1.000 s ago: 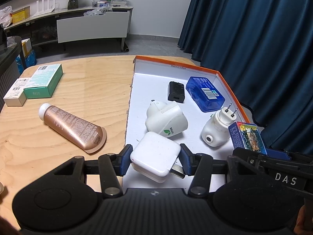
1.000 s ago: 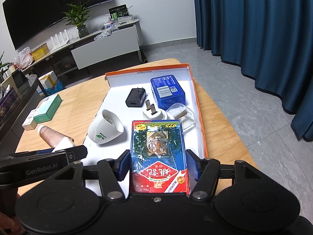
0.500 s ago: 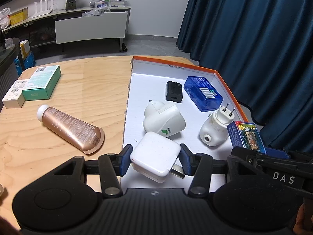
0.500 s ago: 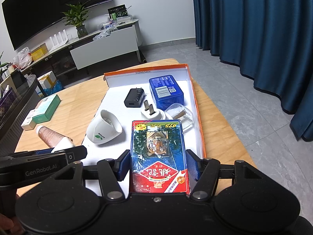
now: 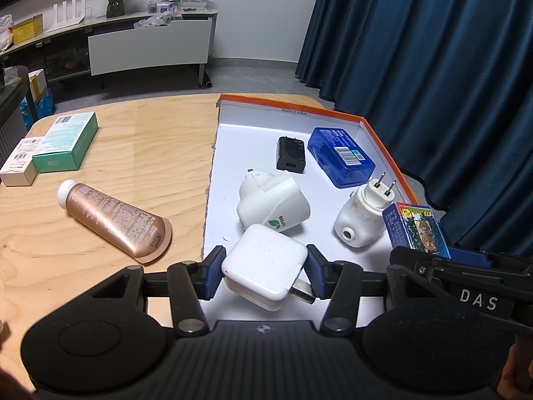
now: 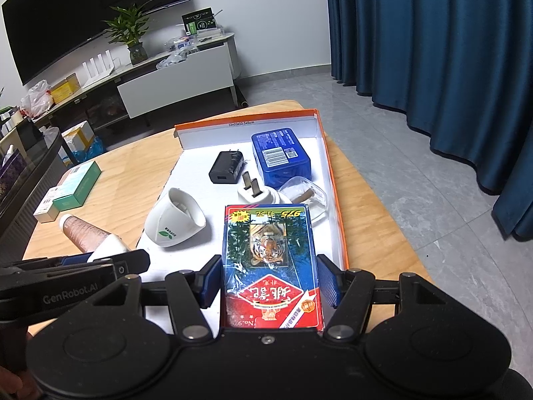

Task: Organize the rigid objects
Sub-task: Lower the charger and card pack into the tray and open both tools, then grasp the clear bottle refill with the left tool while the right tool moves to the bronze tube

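My left gripper (image 5: 263,275) is shut on a white square charger (image 5: 263,265), held over the near left part of the orange-rimmed white tray (image 5: 233,133). My right gripper (image 6: 269,281) is shut on a tiger-print card box (image 6: 269,260), held over the tray's (image 6: 328,166) near right part; the box also shows in the left wrist view (image 5: 414,225). In the tray lie a black adapter (image 5: 290,153), a blue box (image 5: 339,156), a white leaf-logo plug (image 5: 273,205) and a white two-pin plug (image 5: 363,216).
On the wooden table (image 5: 133,153) left of the tray lie a brown tube (image 5: 113,218), a green box (image 5: 66,141) and a small white box (image 5: 21,161). A clear plastic case (image 6: 306,196) lies at the tray's right wall. Blue curtains hang to the right.
Both grippers keep their objects and have drifted slightly; the scene has shifted a little left in both views.
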`<move>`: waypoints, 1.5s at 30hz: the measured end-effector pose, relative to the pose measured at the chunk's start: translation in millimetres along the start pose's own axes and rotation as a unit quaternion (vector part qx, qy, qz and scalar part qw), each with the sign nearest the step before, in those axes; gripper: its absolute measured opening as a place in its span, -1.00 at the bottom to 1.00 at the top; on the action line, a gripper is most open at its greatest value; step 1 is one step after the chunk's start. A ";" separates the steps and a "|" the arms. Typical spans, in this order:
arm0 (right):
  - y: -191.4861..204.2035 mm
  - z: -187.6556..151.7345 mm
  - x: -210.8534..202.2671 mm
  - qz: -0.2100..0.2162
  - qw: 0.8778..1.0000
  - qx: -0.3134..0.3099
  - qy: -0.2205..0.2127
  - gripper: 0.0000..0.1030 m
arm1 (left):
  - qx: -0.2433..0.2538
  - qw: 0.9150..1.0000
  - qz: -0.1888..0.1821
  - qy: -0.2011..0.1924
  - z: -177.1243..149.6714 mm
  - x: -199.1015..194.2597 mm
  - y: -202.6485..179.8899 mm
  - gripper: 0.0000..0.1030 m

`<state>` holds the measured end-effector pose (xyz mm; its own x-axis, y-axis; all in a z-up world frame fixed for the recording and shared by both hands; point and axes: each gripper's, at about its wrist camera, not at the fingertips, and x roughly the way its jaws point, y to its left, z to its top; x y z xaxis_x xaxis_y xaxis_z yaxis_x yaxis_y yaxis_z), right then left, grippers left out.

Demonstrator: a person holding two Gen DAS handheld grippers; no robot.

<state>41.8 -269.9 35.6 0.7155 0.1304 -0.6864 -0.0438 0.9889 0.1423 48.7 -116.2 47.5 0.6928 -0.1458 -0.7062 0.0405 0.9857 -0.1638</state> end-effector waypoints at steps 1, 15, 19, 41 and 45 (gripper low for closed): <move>-0.4 0.2 0.1 -0.001 1.000 -0.001 0.001 0.39 | -0.001 1.000 -0.003 0.002 0.0 0.7 -0.1 0.00; 0.2 5.1 -12.0 -0.006 0.999 0.012 -0.035 0.39 | 0.004 0.998 -0.055 0.007 -1.9 2.9 -6.4 0.20; 2.6 8.7 -20.2 0.000 0.998 0.009 -0.055 0.52 | -0.002 0.999 -0.049 -0.010 0.7 -5.6 -2.4 0.24; 168.5 -6.3 10.1 0.236 0.944 -0.230 0.008 0.61 | -0.060 0.991 0.081 -0.092 -19.6 -105.5 152.7 0.62; 178.6 3.6 22.5 0.242 0.945 -0.221 0.020 0.61 | -0.046 0.988 0.127 -0.068 -57.5 -112.9 181.1 0.78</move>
<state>52.5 -90.6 48.1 0.5106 0.5679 -0.6456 -0.6511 0.7458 0.1411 -63.5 73.9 58.0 0.7632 0.1249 -0.6340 -0.2092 0.9761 -0.0595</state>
